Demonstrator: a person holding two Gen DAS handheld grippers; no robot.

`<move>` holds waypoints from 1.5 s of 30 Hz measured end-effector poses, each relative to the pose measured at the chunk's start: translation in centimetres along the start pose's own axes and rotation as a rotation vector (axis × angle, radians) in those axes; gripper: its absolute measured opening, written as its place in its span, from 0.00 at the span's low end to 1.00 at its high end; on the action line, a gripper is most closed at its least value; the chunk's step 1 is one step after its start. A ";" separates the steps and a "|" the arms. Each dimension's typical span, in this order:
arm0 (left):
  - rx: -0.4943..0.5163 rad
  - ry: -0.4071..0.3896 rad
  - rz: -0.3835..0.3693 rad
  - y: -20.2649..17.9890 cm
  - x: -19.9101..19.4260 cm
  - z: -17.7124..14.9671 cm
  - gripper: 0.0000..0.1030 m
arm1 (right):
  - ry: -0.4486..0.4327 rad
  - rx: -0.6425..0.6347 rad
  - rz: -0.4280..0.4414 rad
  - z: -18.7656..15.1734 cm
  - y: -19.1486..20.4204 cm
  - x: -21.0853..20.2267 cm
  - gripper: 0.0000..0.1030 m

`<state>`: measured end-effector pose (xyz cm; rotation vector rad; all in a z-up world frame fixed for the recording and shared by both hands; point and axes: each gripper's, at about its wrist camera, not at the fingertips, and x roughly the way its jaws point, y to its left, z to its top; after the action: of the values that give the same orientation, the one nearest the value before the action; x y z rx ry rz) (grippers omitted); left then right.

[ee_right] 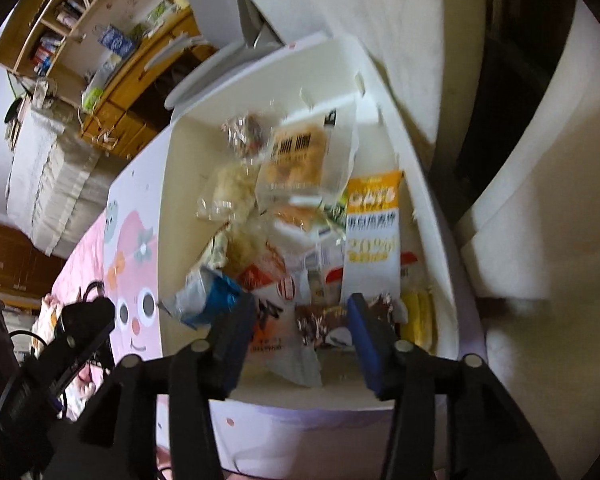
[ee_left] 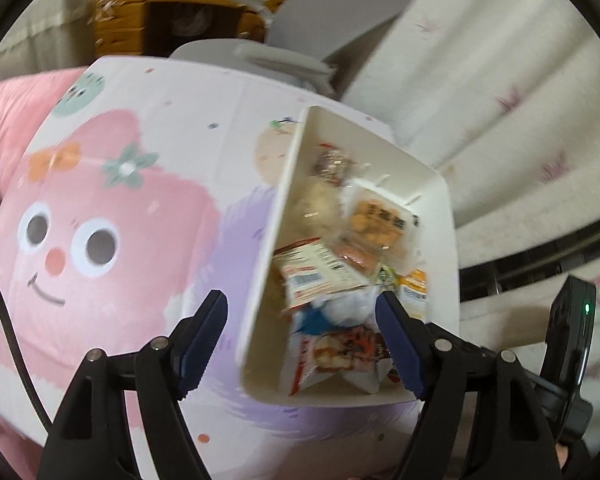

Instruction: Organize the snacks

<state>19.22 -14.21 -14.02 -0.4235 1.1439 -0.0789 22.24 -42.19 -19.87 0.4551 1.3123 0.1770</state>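
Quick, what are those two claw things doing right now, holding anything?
Left gripper: open, holding nothing.
Right gripper: open, holding nothing, above the snack bin.

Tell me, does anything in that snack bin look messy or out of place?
Yes. The white bin holds a loose heap of snack packets lying at all angles and overlapping, not in rows. A tall orange pack leans along the right wall, and a blue pouch lies against the left rim. Nothing has spilled onto the table.
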 end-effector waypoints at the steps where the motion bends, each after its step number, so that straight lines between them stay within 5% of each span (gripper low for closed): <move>1: -0.006 -0.001 0.009 0.5 -0.2 -0.2 0.73 | 0.000 -0.010 0.009 -0.2 0.1 0.1 0.56; 11: -0.002 0.012 0.040 6.7 -4.4 -3.0 0.73 | -0.125 -0.169 0.082 -3.7 4.4 -1.7 0.74; 22: 0.189 -0.088 0.078 11.8 -13.5 -5.7 0.77 | -0.309 -0.277 0.029 -10.6 9.3 -4.6 0.82; 34: 0.311 -0.177 0.076 9.0 -20.7 -8.0 0.83 | -0.222 -0.369 0.033 -19.0 12.4 -9.6 0.94; 45: 0.313 -0.253 0.141 5.0 -24.9 -9.9 0.94 | -0.244 -0.343 0.051 -19.8 15.2 -16.8 1.00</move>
<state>-0.84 -5.60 2.25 -0.0707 0.8896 -0.0766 0.91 -30.47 -2.22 0.2098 1.0069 0.3712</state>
